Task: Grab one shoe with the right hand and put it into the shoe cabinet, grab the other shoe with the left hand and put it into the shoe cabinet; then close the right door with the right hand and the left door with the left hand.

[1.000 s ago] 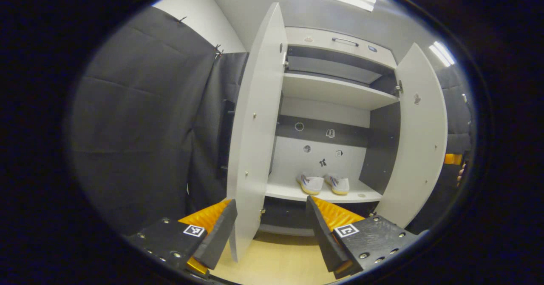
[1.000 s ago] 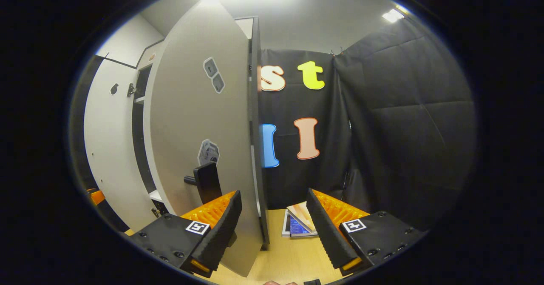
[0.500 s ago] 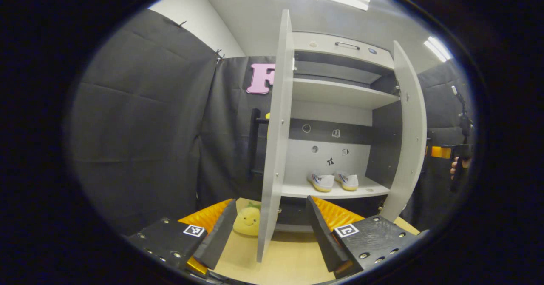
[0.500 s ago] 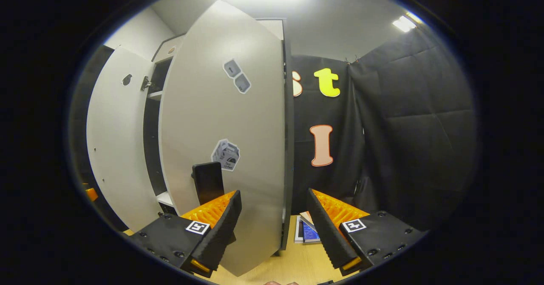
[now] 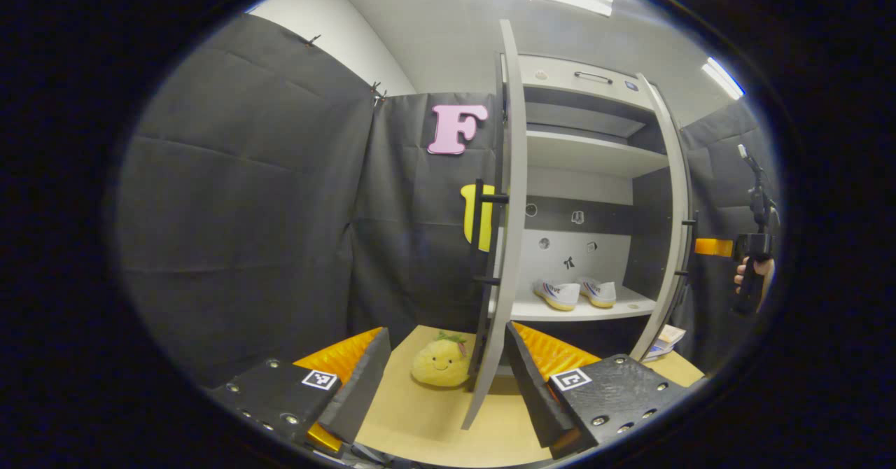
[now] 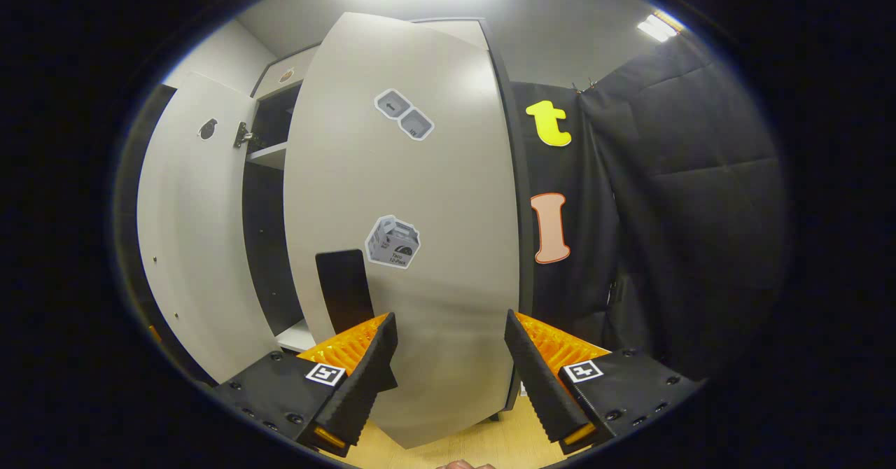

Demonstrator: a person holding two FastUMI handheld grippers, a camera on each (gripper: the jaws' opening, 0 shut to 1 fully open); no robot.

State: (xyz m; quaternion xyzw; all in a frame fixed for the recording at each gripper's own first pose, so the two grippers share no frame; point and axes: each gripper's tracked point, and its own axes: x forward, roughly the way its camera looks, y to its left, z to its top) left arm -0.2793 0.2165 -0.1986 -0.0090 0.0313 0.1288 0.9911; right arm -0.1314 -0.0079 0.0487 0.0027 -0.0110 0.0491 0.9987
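Right gripper, jaws spread wide and holding nothing, is facing the right door to push it; shoes are sitting behind that door.

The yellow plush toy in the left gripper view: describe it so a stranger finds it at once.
Start at the tall white shoe cabinet. Drop to the wooden floor outside its left door. There sits the plush toy: yellow, round, smiling, green-tufted, unlike the white shoes on the shelf.

Shelf carries two shoes; floor, seemingly plush.
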